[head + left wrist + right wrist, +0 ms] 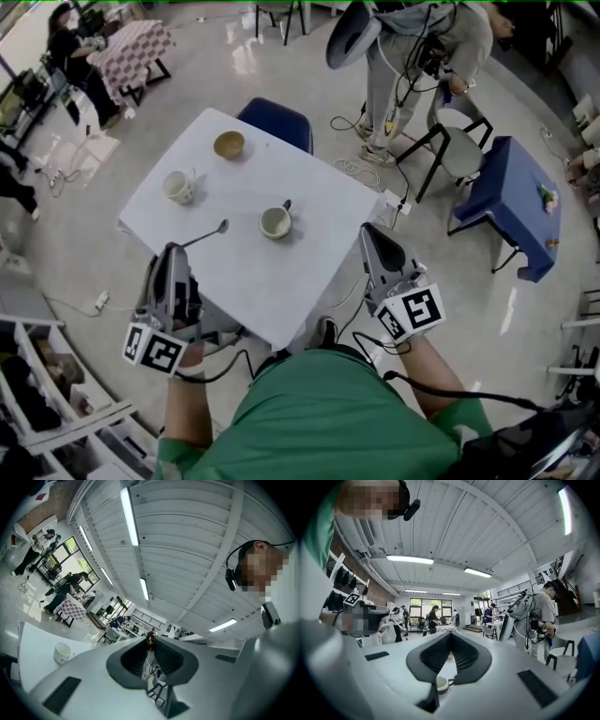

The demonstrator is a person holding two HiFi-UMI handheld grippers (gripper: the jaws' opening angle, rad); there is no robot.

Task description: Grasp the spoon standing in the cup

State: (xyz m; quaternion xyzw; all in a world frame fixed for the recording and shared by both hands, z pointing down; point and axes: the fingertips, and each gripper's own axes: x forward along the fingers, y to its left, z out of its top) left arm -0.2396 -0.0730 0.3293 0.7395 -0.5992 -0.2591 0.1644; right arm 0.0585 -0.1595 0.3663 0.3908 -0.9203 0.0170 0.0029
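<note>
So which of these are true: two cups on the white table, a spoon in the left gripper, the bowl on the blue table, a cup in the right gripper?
1. Two cups, the far cup and the near cup, stand on the white table. True.
2. The left gripper holds a spoon. True.
3. The bowl stands on the blue table. False: it stands on the white table.
4. The right gripper holds a cup. False: nothing is between its jaws.

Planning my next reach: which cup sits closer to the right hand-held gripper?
The middle cup; the left cup stands much farther off, across the table.
</note>
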